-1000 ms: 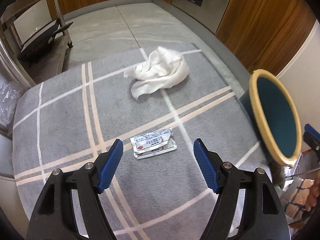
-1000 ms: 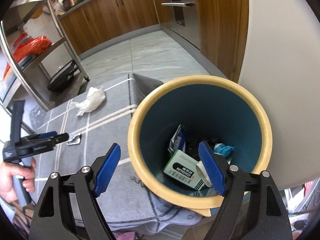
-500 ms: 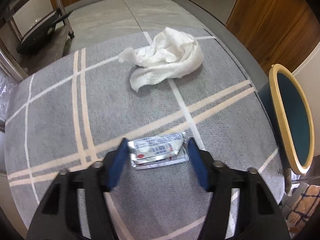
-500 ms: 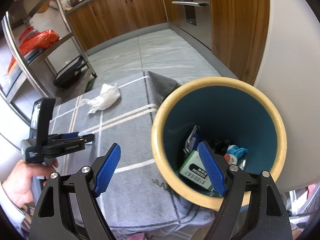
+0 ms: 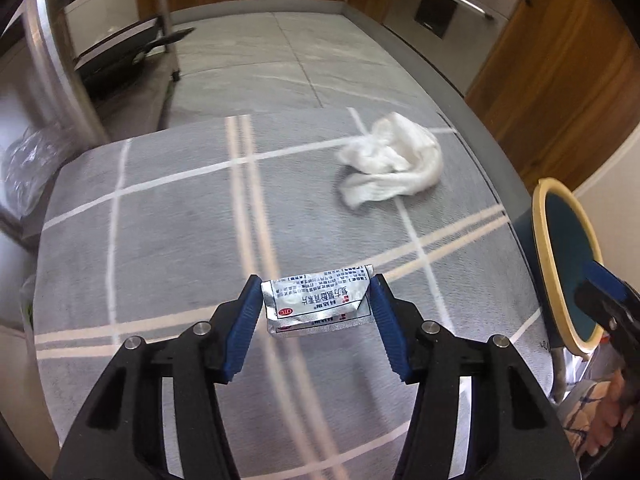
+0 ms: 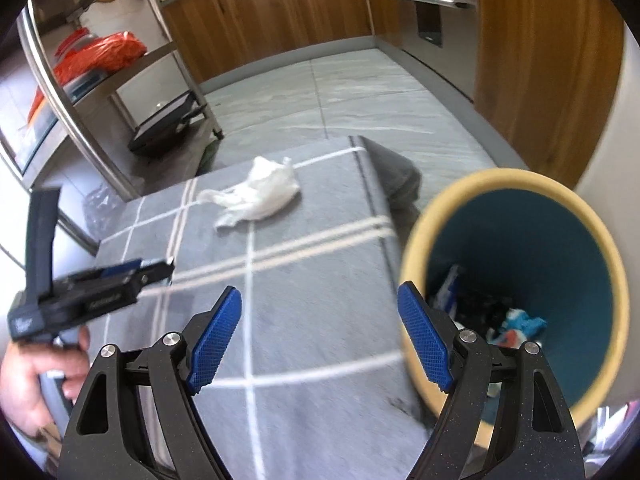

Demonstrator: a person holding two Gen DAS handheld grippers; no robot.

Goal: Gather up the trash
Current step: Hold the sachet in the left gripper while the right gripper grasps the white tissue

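Observation:
My left gripper (image 5: 316,304) is shut on a silver medicine sachet (image 5: 316,302) with printed text, held just above the grey checked tablecloth (image 5: 160,240). A crumpled white tissue (image 5: 394,164) lies on the cloth at the far right; it also shows in the right wrist view (image 6: 260,192). A yellow-rimmed blue bin (image 6: 520,288) with several pieces of trash inside stands off the table's right edge; its rim shows in the left wrist view (image 5: 560,264). My right gripper (image 6: 320,340) is open and empty, hovering between the cloth and the bin. The left gripper also shows in the right wrist view (image 6: 160,270).
A steel shelf rack (image 6: 100,92) with orange bags and a black grill stands at the left. Wooden cabinets (image 6: 280,20) and an oven line the back. A white wall (image 6: 608,160) is behind the bin. Grey floor tiles lie beyond the table.
My left gripper closed on the sachet and lifted it off the cloth. My right gripper drifted left, away from over the bin, still open.

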